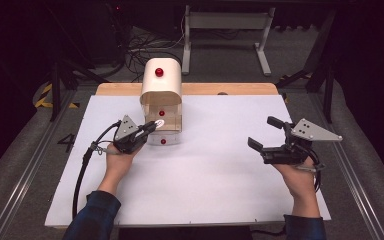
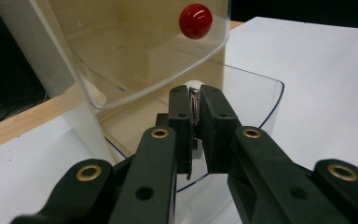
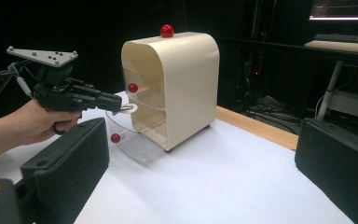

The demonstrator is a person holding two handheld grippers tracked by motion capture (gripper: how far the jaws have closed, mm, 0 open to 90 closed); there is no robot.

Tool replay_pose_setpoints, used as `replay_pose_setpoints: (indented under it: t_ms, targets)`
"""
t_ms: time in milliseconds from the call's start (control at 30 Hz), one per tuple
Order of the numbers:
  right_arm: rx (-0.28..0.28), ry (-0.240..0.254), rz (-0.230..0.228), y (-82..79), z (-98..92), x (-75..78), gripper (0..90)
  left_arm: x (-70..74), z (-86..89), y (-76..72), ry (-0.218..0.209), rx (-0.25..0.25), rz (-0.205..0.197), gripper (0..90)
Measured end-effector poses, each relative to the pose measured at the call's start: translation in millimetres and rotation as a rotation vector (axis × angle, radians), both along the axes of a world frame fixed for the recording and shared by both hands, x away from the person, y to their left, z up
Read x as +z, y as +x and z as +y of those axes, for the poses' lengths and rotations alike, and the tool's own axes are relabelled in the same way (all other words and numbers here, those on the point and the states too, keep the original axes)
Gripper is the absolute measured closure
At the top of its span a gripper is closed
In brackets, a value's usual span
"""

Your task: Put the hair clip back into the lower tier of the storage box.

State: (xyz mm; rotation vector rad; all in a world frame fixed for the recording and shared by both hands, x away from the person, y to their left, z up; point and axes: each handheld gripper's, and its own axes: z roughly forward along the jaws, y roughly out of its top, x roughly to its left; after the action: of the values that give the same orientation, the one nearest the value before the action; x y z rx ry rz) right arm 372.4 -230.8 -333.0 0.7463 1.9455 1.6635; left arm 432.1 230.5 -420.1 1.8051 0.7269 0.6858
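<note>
A cream cabinet with a red ball on top stands at the back of the white table. Its clear lower drawer is pulled out, red knob forward. The clear upper drawer sits pushed in, with its red knob showing. My left gripper is shut on a small pale disc, held just above the open drawer at the cabinet's front. Far to the right, my right gripper stands open and empty over the table.
A white sheet covers the table, with a wooden strip along its far edge. Beyond the table are a white metal frame, cables and dark stands on the floor. Metal rails run along both sides of the table.
</note>
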Motion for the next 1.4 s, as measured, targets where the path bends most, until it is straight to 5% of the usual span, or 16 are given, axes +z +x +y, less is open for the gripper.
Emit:
replay_pose_setpoints:
  t_ms: [1400]
  targets:
    - [0.004, -0.003, 0.002, -0.2, 0.8, -0.1, 3.3, -7.5, -3.0, 4.8, 0.05, 0.015, 0.041, 83.0]
